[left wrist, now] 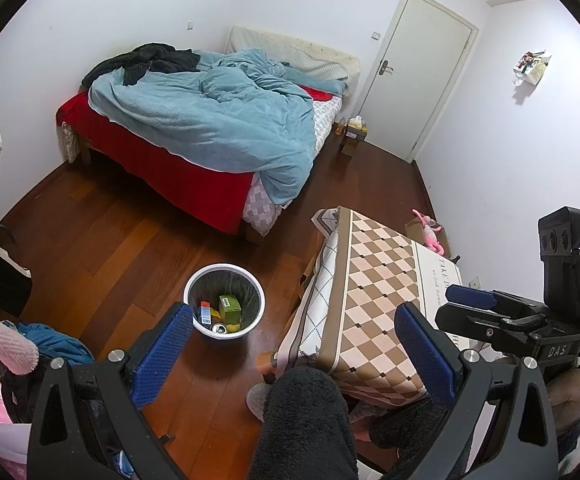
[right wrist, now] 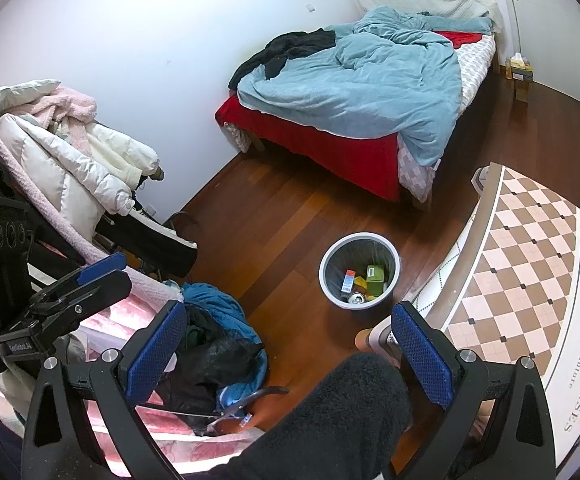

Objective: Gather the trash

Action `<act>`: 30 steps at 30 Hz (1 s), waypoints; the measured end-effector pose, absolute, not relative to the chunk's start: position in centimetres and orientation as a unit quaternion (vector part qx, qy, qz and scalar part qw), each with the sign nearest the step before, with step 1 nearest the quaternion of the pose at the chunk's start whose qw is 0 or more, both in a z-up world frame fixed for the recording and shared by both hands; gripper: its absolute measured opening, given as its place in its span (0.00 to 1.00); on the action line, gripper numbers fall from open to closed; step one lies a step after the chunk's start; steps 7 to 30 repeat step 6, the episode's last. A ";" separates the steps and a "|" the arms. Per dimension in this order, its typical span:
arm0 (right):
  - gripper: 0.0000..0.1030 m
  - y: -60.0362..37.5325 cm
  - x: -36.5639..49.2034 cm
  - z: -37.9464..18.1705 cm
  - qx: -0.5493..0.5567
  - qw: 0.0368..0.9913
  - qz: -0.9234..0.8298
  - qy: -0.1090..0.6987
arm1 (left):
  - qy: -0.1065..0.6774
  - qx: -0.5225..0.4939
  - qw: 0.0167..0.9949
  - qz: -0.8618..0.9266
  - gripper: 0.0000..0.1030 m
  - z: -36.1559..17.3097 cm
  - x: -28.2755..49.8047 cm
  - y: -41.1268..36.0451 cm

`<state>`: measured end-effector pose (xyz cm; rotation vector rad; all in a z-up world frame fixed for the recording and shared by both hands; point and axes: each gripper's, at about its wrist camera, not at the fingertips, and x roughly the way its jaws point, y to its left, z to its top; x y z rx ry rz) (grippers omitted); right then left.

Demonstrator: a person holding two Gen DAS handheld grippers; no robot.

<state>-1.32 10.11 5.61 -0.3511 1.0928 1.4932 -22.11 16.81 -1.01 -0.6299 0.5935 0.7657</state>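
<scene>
A white waste bin (left wrist: 194, 280) with a dark liner stands on the wooden floor; it also shows in the right wrist view (right wrist: 326, 280). Inside lie a green box (left wrist: 230, 307), a blue-and-orange carton (left wrist: 206, 312) and a drink can (left wrist: 219, 328). My left gripper (left wrist: 294, 344) is open and empty, held high above the floor, just right of the bin. My right gripper (right wrist: 286, 352) is open and empty, also high, near the bin. The right gripper appears at the right edge of the left wrist view (left wrist: 502, 312); the left gripper appears at the left of the right wrist view (right wrist: 62, 292).
A table with a checked cloth (left wrist: 374, 292) stands right of the bin. A bed with a blue duvet (left wrist: 218, 120) fills the far side. Clothes and coats (right wrist: 70, 168) pile up at the left. A dark fleece-clad leg (left wrist: 306, 420) is below the grippers. A closed door (left wrist: 422, 68) is at the back right.
</scene>
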 end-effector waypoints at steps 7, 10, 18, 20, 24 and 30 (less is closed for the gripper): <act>1.00 10.1 -1.3 5.5 -0.154 0.585 0.643 0.470 | 0.280 -0.302 0.838 0.359 1.00 -1.1 -22.4 16.9; 1.00 10.1 -1.3 5.5 -0.154 0.585 0.643 0.470 | 0.280 -0.302 0.838 0.359 1.00 -1.1 -22.4 16.9; 1.00 10.1 -1.3 5.5 -0.154 0.585 0.643 0.470 | 0.280 -0.302 0.838 0.359 1.00 -1.1 -22.4 16.9; 1.00 10.1 -1.3 5.5 -0.154 0.585 0.643 0.470 | 0.280 -0.302 0.838 0.359 1.00 -1.1 -22.4 16.9; 1.00 10.1 -1.3 5.5 -0.154 0.585 0.643 0.470 | 0.280 -0.302 0.838 0.359 1.00 -1.1 -22.4 16.9; 1.00 10.1 -1.3 5.5 -0.154 0.585 0.643 0.470 | 0.280 -0.302 0.838 0.359 1.00 -1.1 -22.4 16.9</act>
